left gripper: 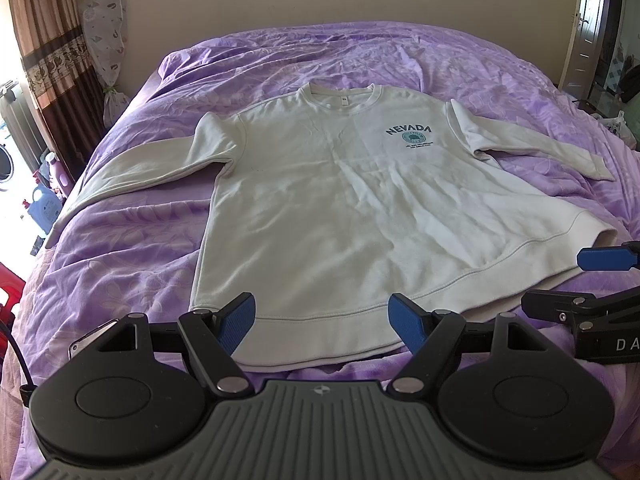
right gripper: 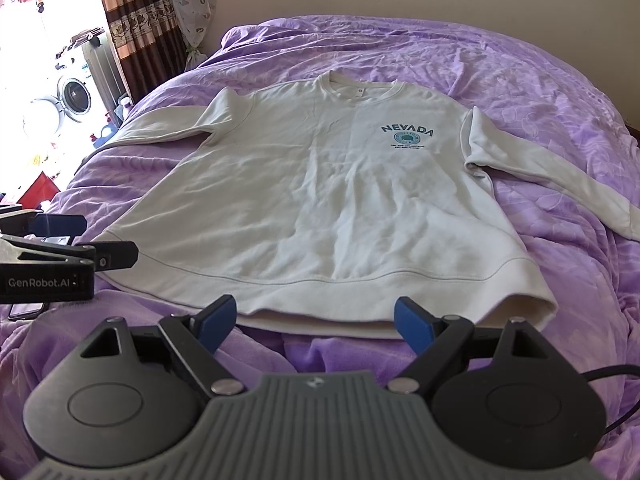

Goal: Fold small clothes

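Note:
A white long-sleeved sweatshirt (left gripper: 344, 196) (right gripper: 332, 196) with a "NEVADA" print (left gripper: 410, 132) lies flat, front up, on the purple bed, both sleeves spread out to the sides. My left gripper (left gripper: 322, 322) hovers open just above the hem near its left corner, with nothing between its blue pads. My right gripper (right gripper: 316, 320) is open too, at the hem's near edge towards the right corner, holding nothing. Each gripper shows at the side of the other's view: the right gripper (left gripper: 568, 280) and the left gripper (right gripper: 86, 236).
The purple bedspread (left gripper: 120, 248) (right gripper: 560, 120) covers the whole bed and is wrinkled. Left of the bed are brown curtains (left gripper: 44, 52), a washing machine (right gripper: 74, 92) and bottles on the floor. A door (left gripper: 588, 20) stands at the far right.

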`<state>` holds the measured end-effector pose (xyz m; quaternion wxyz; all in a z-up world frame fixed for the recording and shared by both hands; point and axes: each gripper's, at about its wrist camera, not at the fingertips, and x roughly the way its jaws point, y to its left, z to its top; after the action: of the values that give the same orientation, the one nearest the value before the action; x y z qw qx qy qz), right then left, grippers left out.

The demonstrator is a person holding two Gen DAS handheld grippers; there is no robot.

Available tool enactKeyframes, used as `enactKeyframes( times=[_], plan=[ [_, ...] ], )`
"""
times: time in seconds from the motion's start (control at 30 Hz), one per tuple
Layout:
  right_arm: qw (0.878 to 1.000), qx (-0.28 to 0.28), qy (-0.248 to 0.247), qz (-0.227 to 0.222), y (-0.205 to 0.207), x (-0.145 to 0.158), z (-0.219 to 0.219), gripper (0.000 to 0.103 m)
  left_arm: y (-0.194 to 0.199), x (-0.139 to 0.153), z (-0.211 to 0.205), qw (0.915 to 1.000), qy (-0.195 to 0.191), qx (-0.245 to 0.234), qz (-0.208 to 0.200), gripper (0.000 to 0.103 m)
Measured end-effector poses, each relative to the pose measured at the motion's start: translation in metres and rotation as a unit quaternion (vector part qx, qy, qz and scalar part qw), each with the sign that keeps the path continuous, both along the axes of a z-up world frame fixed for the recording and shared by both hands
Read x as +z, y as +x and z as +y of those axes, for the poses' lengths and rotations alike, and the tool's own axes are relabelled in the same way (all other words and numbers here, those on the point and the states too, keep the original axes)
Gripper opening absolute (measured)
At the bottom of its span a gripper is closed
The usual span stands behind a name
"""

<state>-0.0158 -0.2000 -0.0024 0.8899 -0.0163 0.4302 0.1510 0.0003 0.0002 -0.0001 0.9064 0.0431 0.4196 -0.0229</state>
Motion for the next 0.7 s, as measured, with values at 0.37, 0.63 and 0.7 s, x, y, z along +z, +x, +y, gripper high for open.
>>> enactKeyframes(
  times=[0.37,0.63,0.7],
  plan=[
    [1.0,0.0,0.0,0.001,0.001,-0.002,0.002,0.082,0.0,0.0,0.0,1.0,0.0,0.0,0.0,0.089],
    [1.0,0.009,-0.006,-0.001,0.001,-0.002,0.005,0.082,-0.003,-0.002,0.016,0.9999,-0.001,-0.014,-0.009,0.079],
    [1.0,0.024,-0.02,-0.007,0.001,-0.007,0.01,0.082,0.002,0.01,0.025,0.9994,-0.002,-0.022,-0.028,0.077]
  ],
)
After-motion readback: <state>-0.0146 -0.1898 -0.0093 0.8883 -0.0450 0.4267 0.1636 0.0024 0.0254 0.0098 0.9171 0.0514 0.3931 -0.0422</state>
